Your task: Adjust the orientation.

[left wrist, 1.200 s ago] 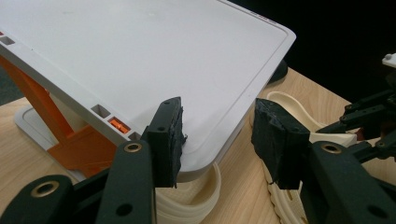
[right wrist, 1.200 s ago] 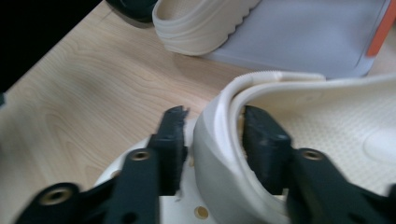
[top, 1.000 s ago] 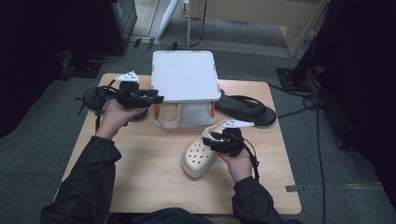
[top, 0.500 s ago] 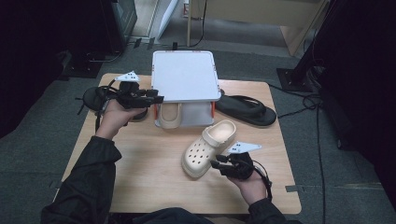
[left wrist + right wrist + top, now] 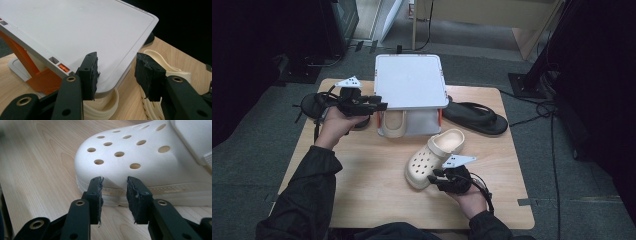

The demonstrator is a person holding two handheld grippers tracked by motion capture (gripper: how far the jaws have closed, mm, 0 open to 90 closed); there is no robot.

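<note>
- Two cream clogs were on the wooden table [image 5: 362,195]: one clog [image 5: 434,157] lay in the open near the middle, the second clog [image 5: 394,122] sat tucked under the white rack [image 5: 411,80].
- My right gripper [image 5: 432,177] hovered at about five o'clock of the open clog, just beside its perforated toe; its jaws had just been closing, yet in the right gripper view they stood parted with nothing pinched, pads short of the toe [image 5: 130,162].
- My left gripper [image 5: 379,105] sat at nine o'clock of the rack, jaws spread, straddling the rack's corner [image 5: 125,70] without gripping it.
- One black flip-flop [image 5: 474,117] lay at three o'clock of the rack.
- No brand, label or lettering was legible to me on anything.
</note>
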